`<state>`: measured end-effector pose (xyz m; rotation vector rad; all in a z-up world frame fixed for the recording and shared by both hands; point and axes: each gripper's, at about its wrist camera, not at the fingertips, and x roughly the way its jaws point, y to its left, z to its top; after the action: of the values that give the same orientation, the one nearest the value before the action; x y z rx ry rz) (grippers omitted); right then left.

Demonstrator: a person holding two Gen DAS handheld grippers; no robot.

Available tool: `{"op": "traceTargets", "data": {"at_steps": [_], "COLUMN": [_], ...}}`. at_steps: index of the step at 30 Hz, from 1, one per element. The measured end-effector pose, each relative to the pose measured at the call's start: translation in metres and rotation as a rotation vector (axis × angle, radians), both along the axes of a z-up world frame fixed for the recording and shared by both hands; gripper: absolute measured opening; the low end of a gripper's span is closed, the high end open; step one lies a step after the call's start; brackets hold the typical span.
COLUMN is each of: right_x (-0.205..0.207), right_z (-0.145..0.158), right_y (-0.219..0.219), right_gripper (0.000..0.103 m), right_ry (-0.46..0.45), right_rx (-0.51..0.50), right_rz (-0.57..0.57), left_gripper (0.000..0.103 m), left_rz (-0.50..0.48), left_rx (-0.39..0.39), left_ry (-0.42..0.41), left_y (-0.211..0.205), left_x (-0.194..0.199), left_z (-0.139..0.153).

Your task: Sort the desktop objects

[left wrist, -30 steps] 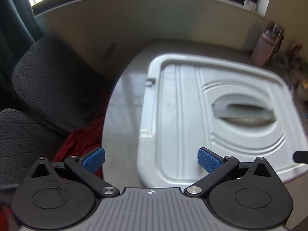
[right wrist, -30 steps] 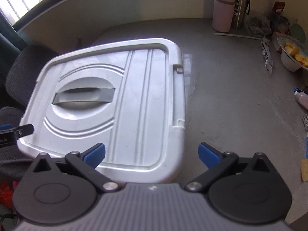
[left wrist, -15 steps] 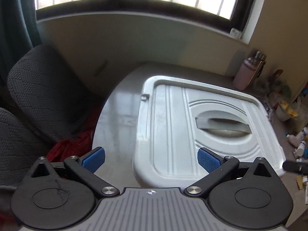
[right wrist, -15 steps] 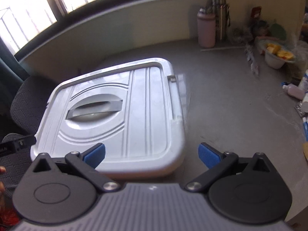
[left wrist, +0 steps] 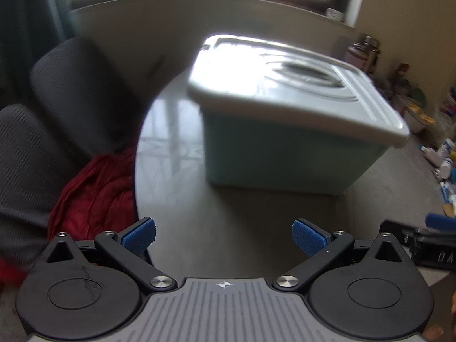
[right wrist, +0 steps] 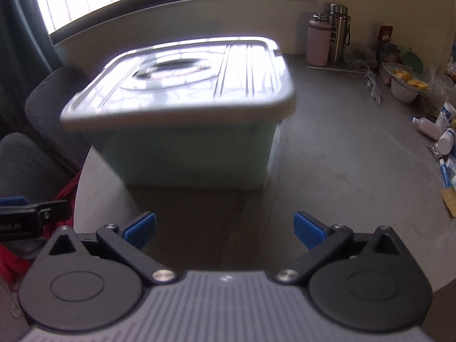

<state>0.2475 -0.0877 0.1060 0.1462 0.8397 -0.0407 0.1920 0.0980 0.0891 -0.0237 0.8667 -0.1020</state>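
A pale green storage box [left wrist: 285, 154] with a white handled lid [left wrist: 285, 79] stands on the grey table [left wrist: 228, 208]. My left gripper [left wrist: 223, 238] is open and empty, low over the table in front of the box. My right gripper [right wrist: 225, 229] is also open and empty, facing the same box [right wrist: 193, 151] and its lid [right wrist: 199, 71] from the near side. Small bottles and packets [right wrist: 439, 139] lie scattered along the right edge of the table. Each gripper shows at the edge of the other's view.
Two dark fabric chairs [left wrist: 71, 91] stand left of the table with a red cloth [left wrist: 94, 188] on them. A pink bottle [right wrist: 318, 42], a steel flask [right wrist: 337, 32] and a bowl of yellow food [right wrist: 404, 85] stand at the back right under the window.
Both grippers have pulled back and dropped low, from looking down on the lid to facing the box's side. Both stayed open.
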Motion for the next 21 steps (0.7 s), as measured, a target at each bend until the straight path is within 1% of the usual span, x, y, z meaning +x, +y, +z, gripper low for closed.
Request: {"op": "traceTargets", "data": {"at_steps": [2,4,5,7,10,11,15,17,21], "right_x": [-0.014,-0.03,-0.037,-0.051,-0.069,-0.072,-0.082,-0.085,-0.086], "right_z": [-0.007,-0.012,-0.015,-0.02,-0.028,-0.03,-0.03,-0.028,-0.025], "right_y": [0.002,0.003,0.004,0.007,0.012,0.013,0.018,0.021,0.021], "right_gripper": [0.103,0.103,0.103,0.103,0.103,0.103,0.103,0.103,0.103], "right_ry": [-0.007,-0.042,-0.054,-0.062,-0.089,-0.086,-0.102,-0.108,-0.12], "right_rx": [0.0,0.0,-0.014,-0.041,-0.046,-0.045,-0.048,-0.05,-0.047], "right_rz": [-0.012,-0.015,-0.019,-0.018,-0.002,0.003,0.006,0.015,0.011], "left_gripper": [0.103,0.103,0.103,0.103,0.103,0.103,0.103,0.103,0.103], "left_rz": [0.02,0.025,0.028,0.025,0.021,0.021,0.035,0.038,0.065], "left_rx": [0.023,0.066,0.09,0.112,0.111,0.116,0.09,0.061,0.044], "left_ry": [-0.019,-0.037,-0.039,-0.051,-0.062,-0.061,-0.073,-0.073,-0.081], "left_y": [-0.003,-0.007,-0.01,-0.012,-0.011,-0.011,-0.006,-0.002,0.0], "left_x": [-0.019,-0.038,-0.047,-0.065,-0.086,-0.091,-0.104,-0.104,-0.102], "left_z": [-0.009,-0.017,-0.021,-0.03,-0.042,-0.046,-0.053,-0.054,-0.055]}}
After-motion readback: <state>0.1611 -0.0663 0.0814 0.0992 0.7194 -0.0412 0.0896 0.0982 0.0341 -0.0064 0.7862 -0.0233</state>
